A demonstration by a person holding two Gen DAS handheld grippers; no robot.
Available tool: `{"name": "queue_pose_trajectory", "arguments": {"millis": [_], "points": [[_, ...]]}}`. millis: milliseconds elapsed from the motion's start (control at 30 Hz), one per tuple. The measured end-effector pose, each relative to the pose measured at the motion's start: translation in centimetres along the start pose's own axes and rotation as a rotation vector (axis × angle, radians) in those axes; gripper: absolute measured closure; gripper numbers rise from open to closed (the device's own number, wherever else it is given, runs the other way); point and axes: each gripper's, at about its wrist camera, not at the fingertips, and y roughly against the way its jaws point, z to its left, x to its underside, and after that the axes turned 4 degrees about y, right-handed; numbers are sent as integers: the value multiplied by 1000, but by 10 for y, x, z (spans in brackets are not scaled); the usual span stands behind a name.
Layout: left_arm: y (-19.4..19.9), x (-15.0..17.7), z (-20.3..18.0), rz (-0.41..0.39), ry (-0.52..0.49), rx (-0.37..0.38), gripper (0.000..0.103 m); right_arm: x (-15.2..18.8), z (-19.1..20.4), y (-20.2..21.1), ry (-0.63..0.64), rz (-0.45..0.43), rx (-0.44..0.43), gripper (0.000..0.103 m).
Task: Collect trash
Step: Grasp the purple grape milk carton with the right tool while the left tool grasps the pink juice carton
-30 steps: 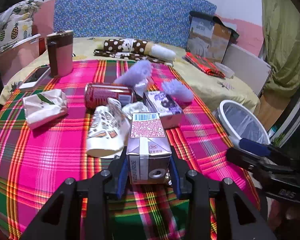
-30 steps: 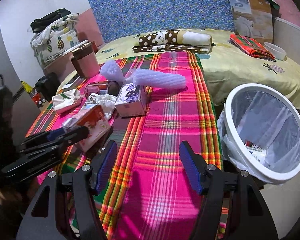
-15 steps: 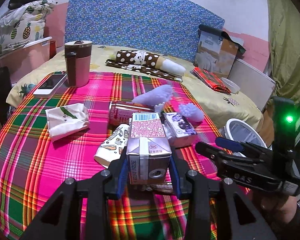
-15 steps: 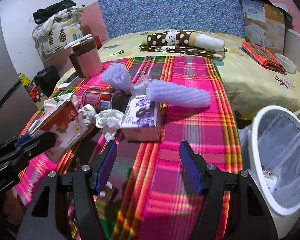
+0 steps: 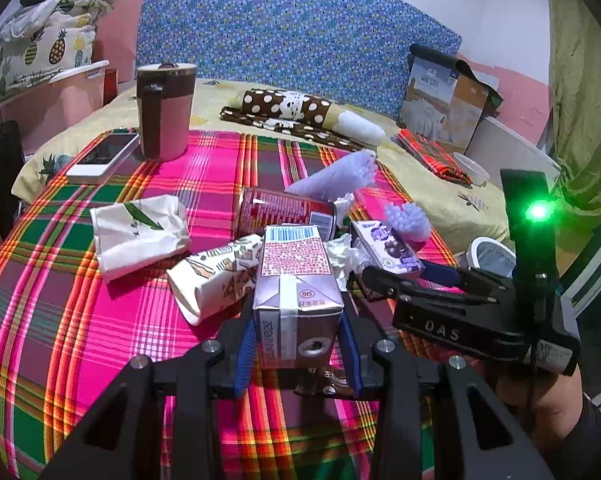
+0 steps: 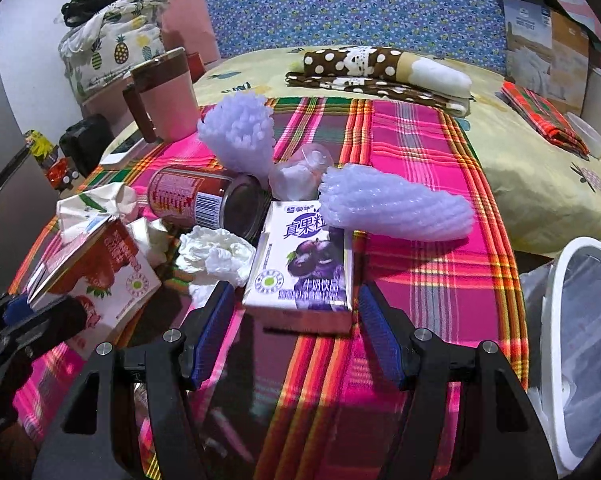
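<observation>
The strawberry milk carton (image 5: 298, 292) sits clamped between the jaws of the left gripper (image 5: 298, 344), lifted clear of the plaid cloth (image 5: 100, 320) on the bed. In the right wrist view it shows at nine o'clock. At the centre of that view the purple milk carton (image 6: 300, 264) lies flat on the cloth, and the right gripper (image 6: 296, 336) has its jaws wide apart, straddling the carton's near end without touching it. Around it lie a crumpled tissue (image 6: 216, 254) at ten o'clock, a tipped red can (image 6: 196, 196) beyond that, and foam netting (image 6: 396, 210) resting over its far end at one o'clock. The white bin (image 6: 556, 344) stands at three o'clock, off the bed's edge. The step in hand looks like the second pickup: the right jaws should advance, then close across the carton's sides before both cartons go to the bin.
</observation>
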Motion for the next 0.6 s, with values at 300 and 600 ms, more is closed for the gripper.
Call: {"name": "queue_pose_trajectory", "arguments": {"millis": [300, 600], "points": [[-9, 8, -4, 52, -10, 13, 65, 9, -3, 14, -21, -18, -22, 46], [3, 17, -17, 54, -21, 26, 65, 34, -8, 49, -55, -47, -75, 47]]}}
